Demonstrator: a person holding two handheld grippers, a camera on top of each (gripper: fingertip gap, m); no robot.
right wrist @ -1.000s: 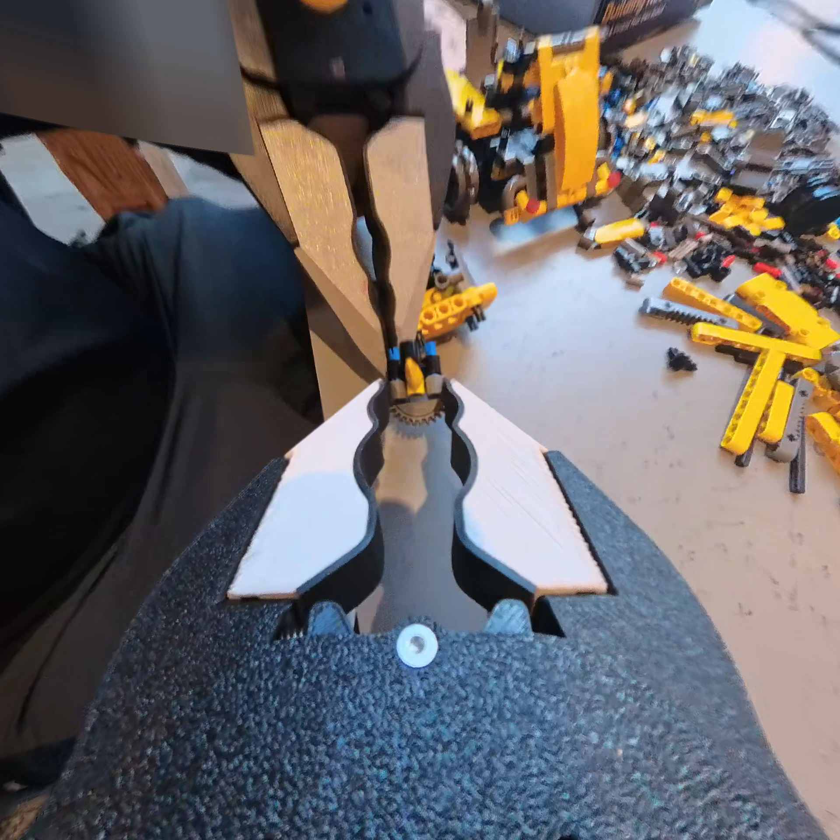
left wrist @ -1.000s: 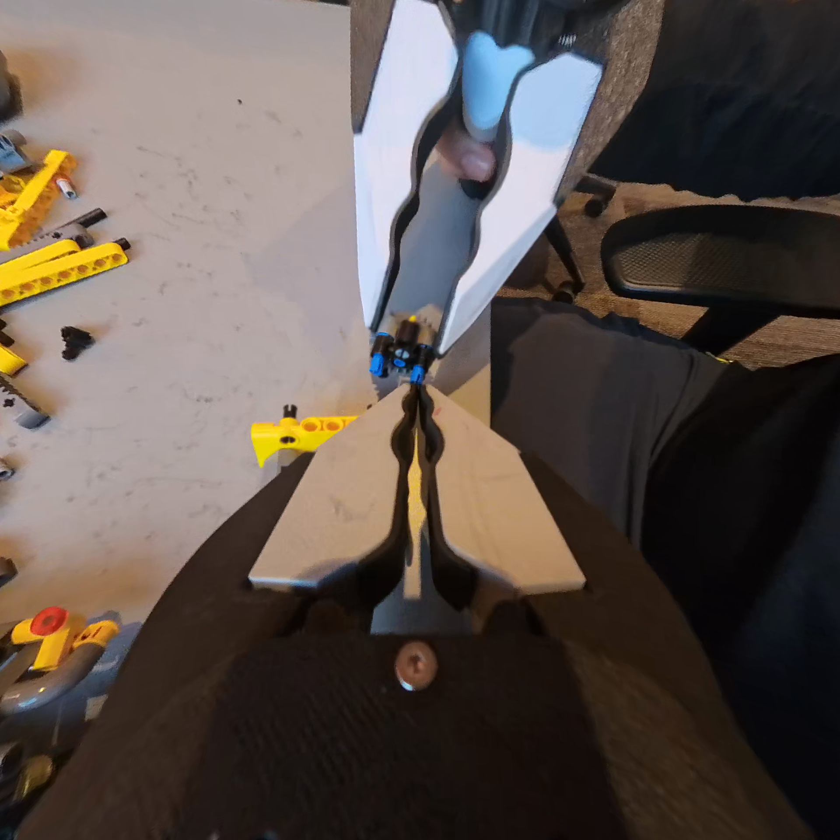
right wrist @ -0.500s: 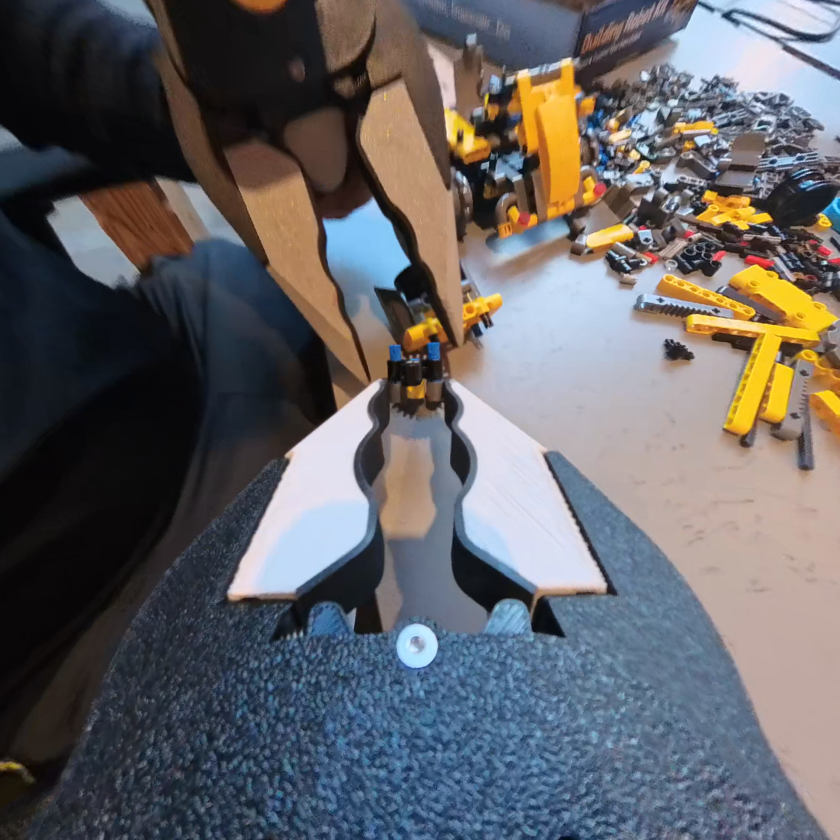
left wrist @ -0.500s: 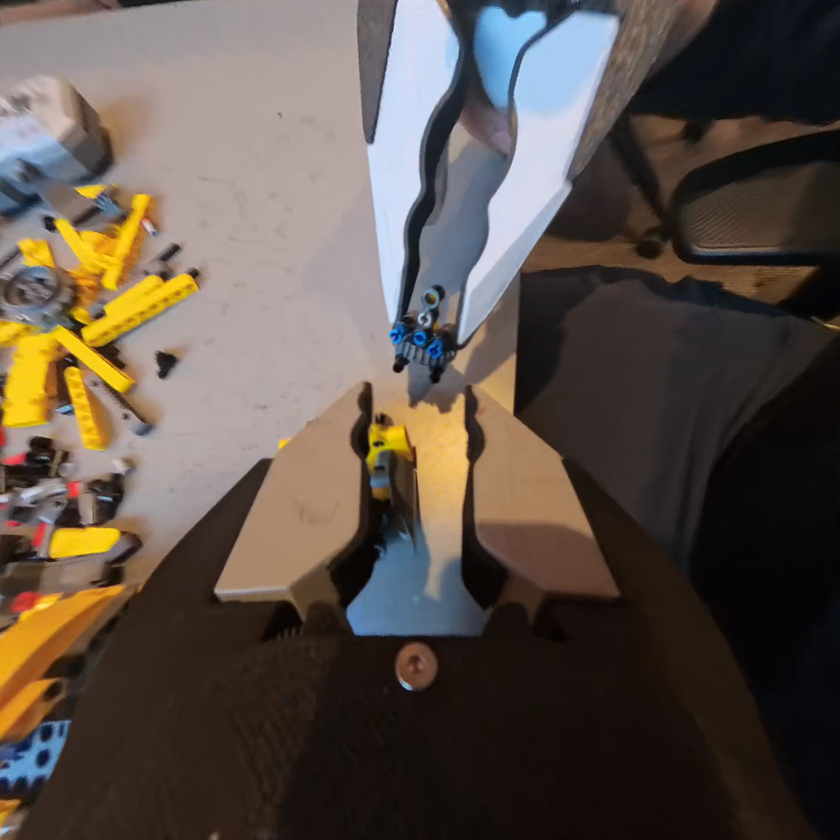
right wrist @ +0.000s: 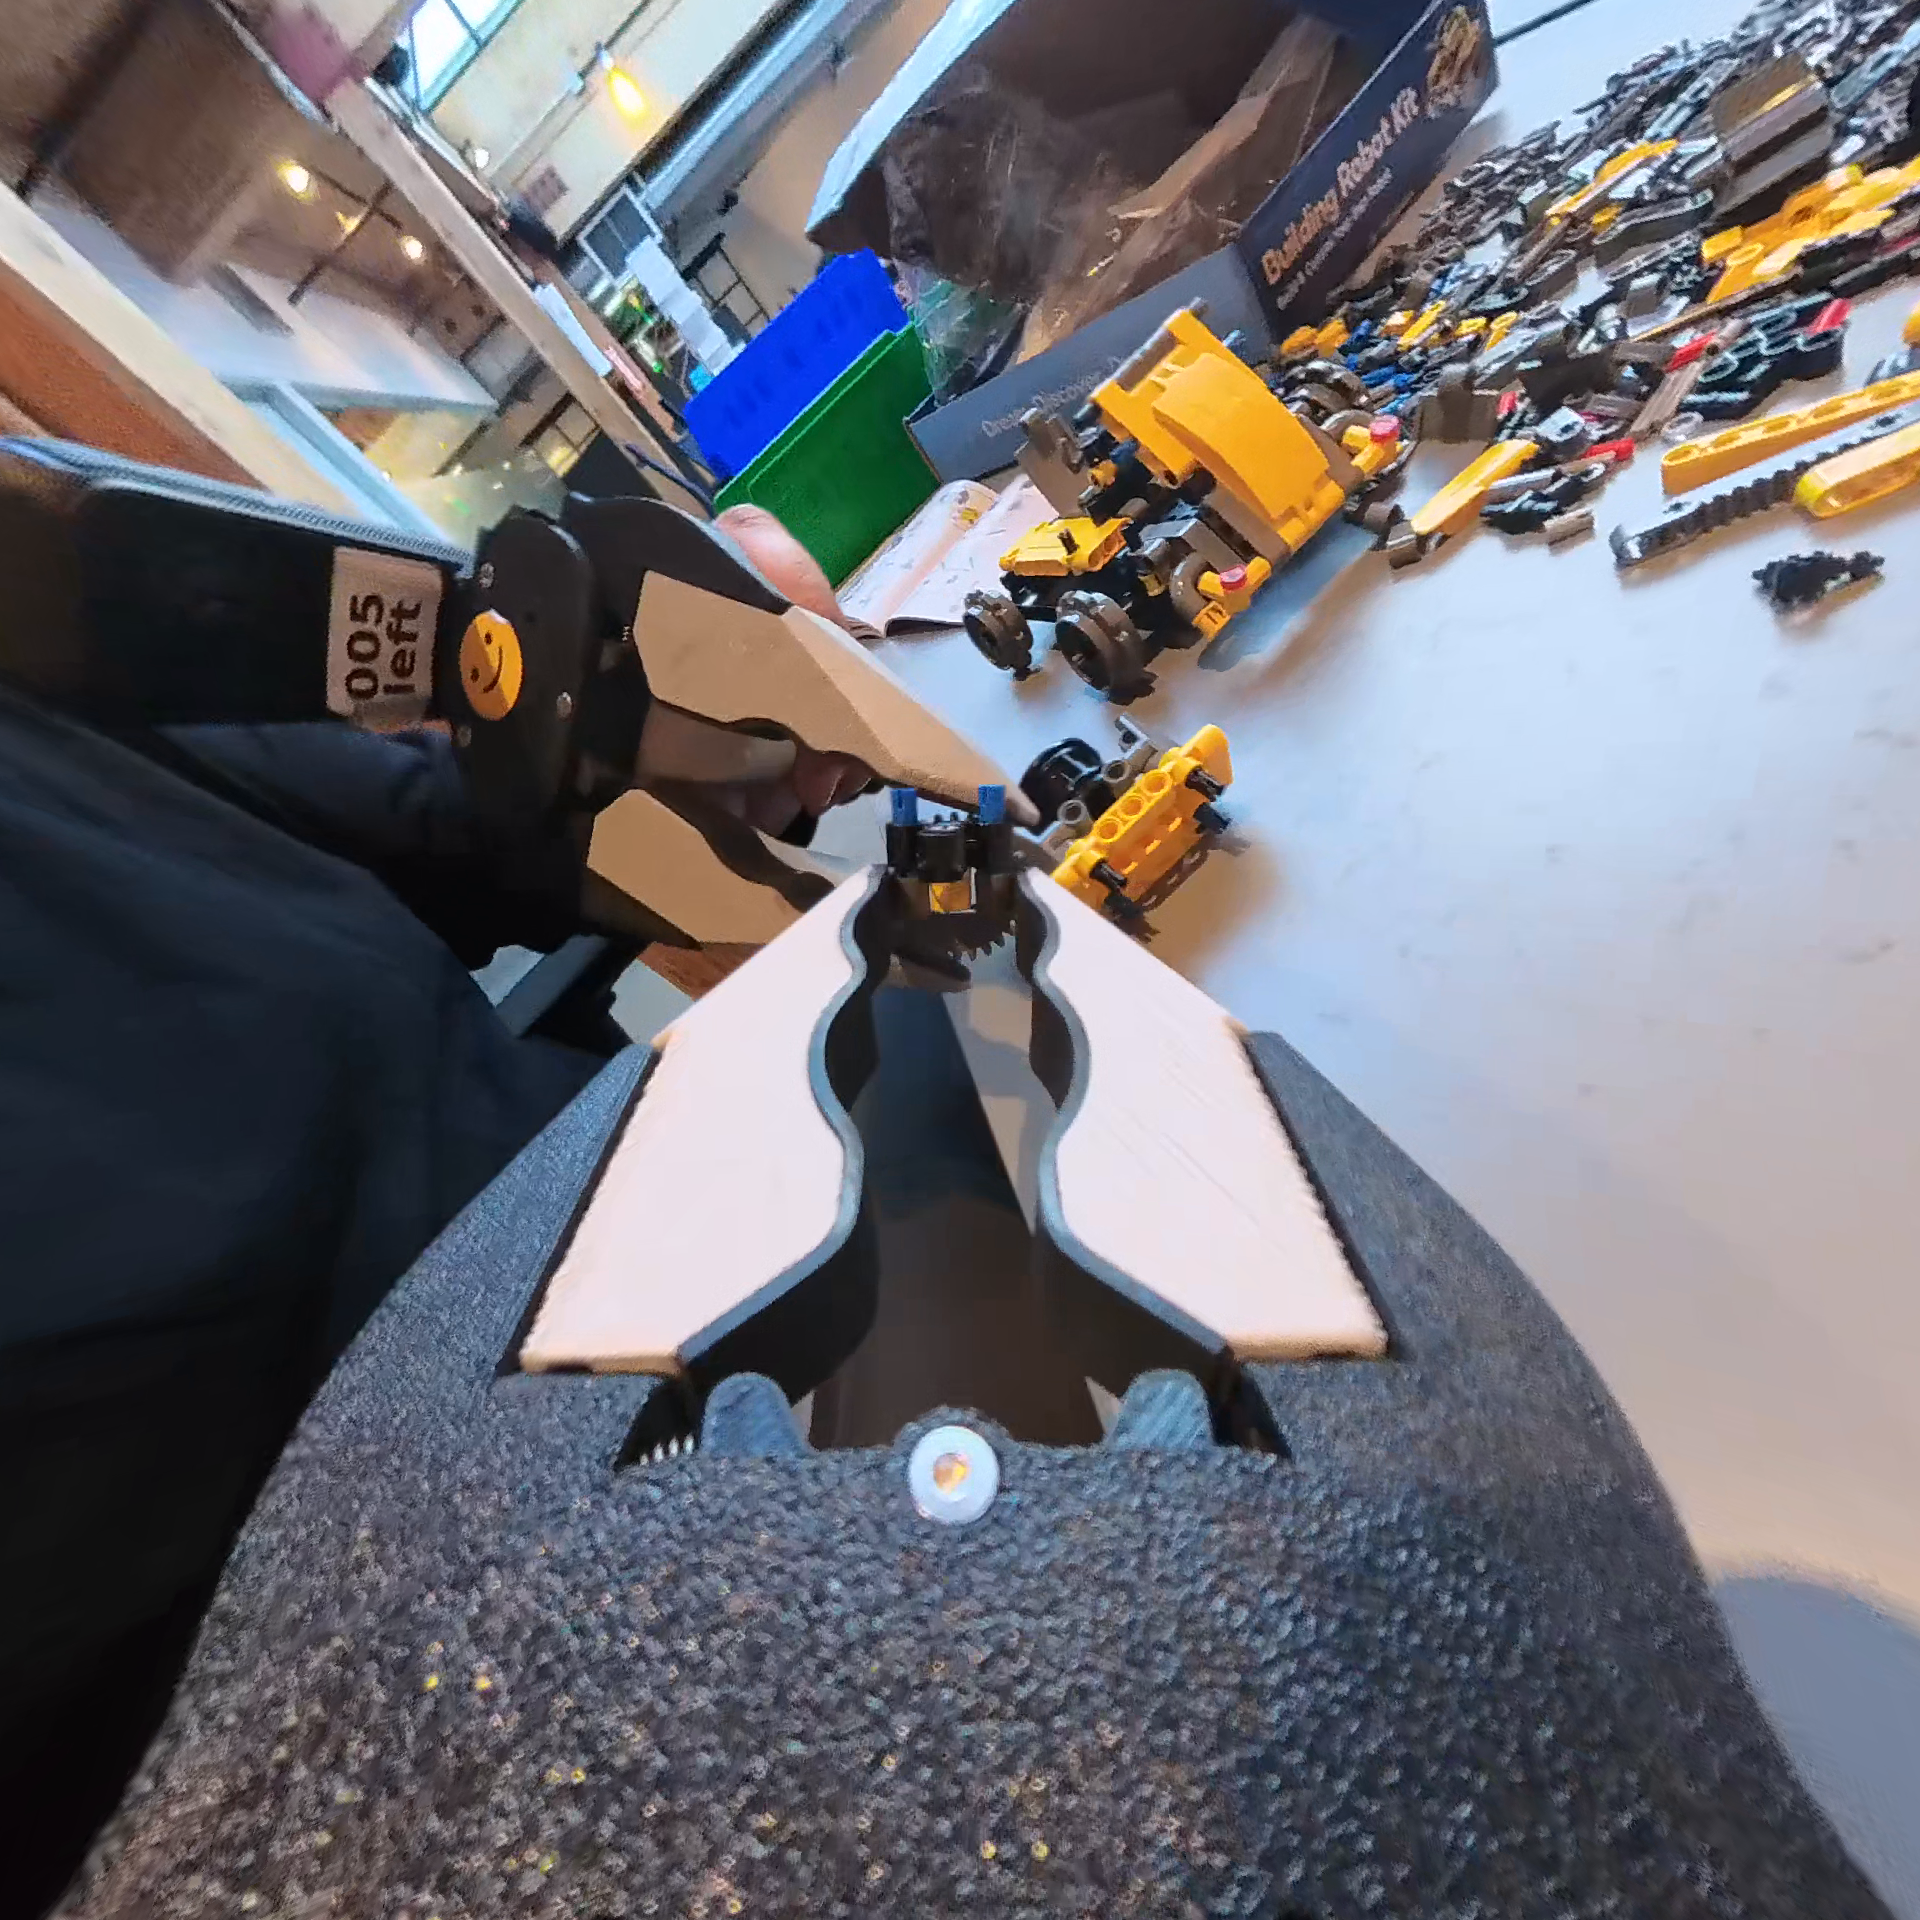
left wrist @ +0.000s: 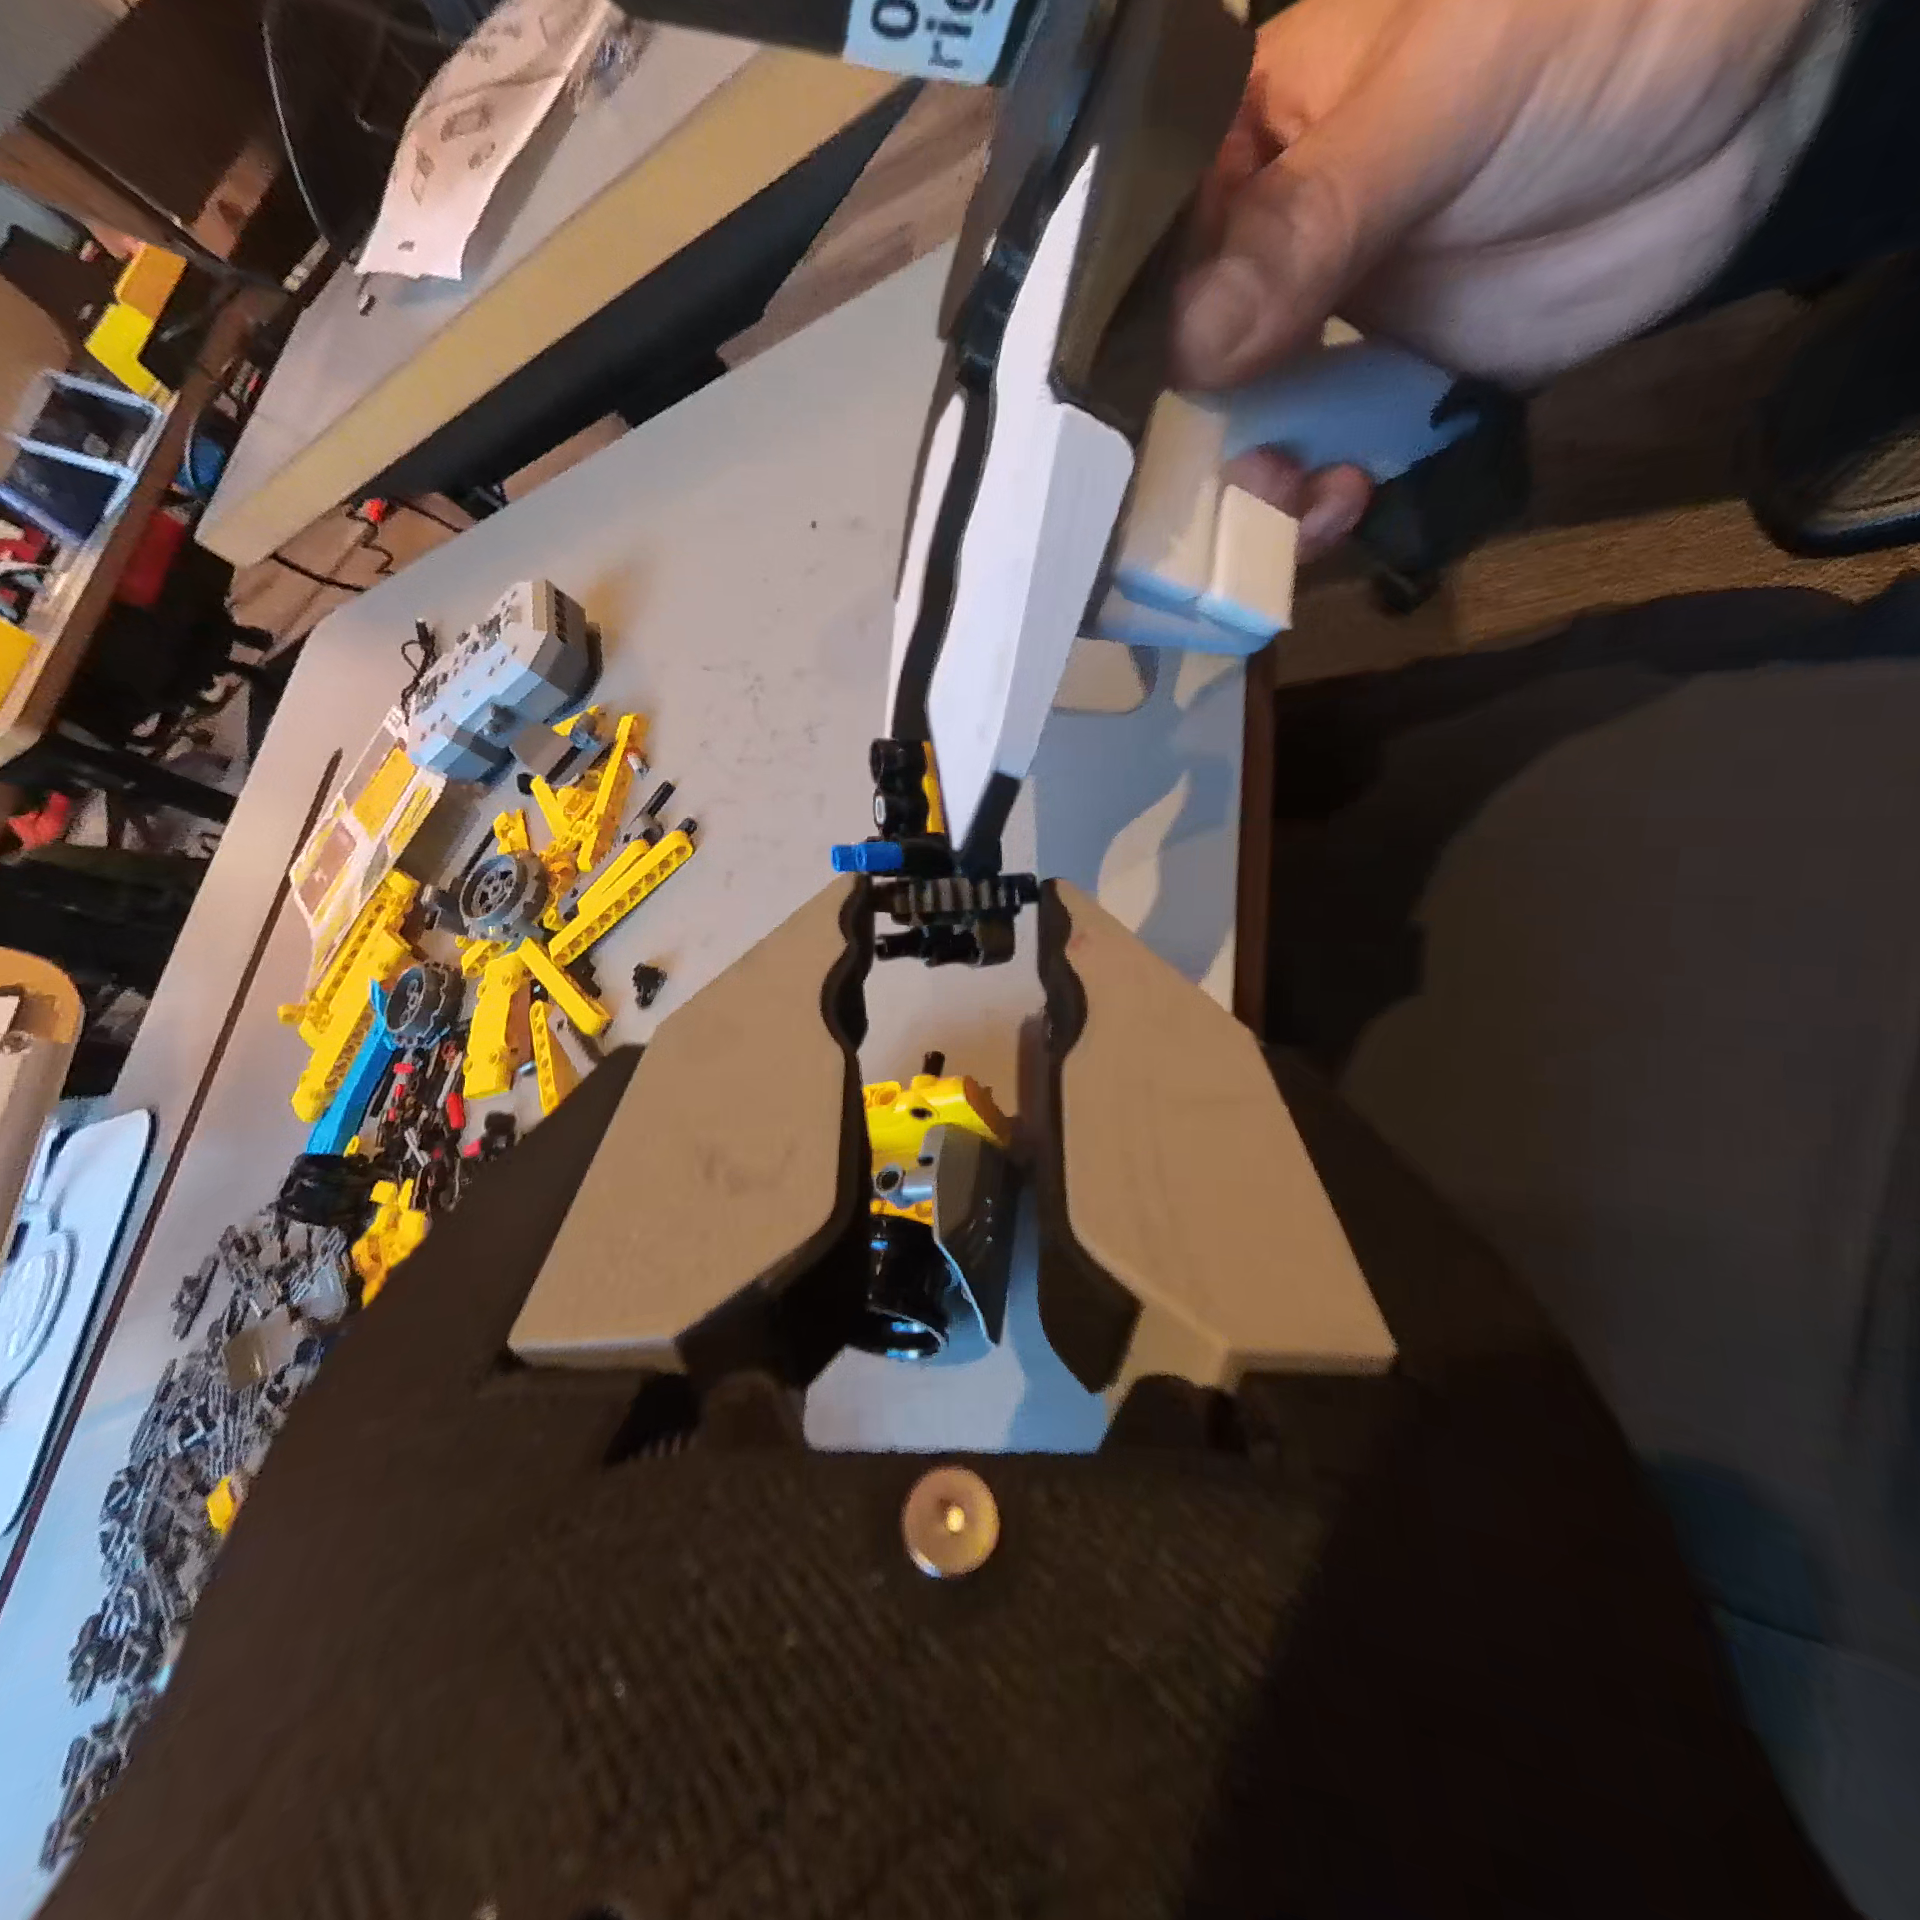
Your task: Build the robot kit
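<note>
Just past table edge [right wrist: 727, 961], right tongs [right wrist: 940, 894] pinch gear piece [right wrist: 940, 857]

Left tool [left wrist: 948, 914]: tan fingers [left wrist: 717, 1143] spread wide, tips either side of a black gear piece [left wrist: 951, 904] with a blue pin [left wrist: 860, 856]. Right tool [left wrist: 982, 831]: white fingers [left wrist: 1023, 582] clamped on that piece from above; a hand [left wrist: 1507, 177] grips its handle. Yellow-black part [left wrist: 930, 1184] on the bench [left wrist: 748, 540] below the left tool. Yellow beams [left wrist: 561, 935], wheels, grey block [left wrist: 509, 665] at left.
</note>
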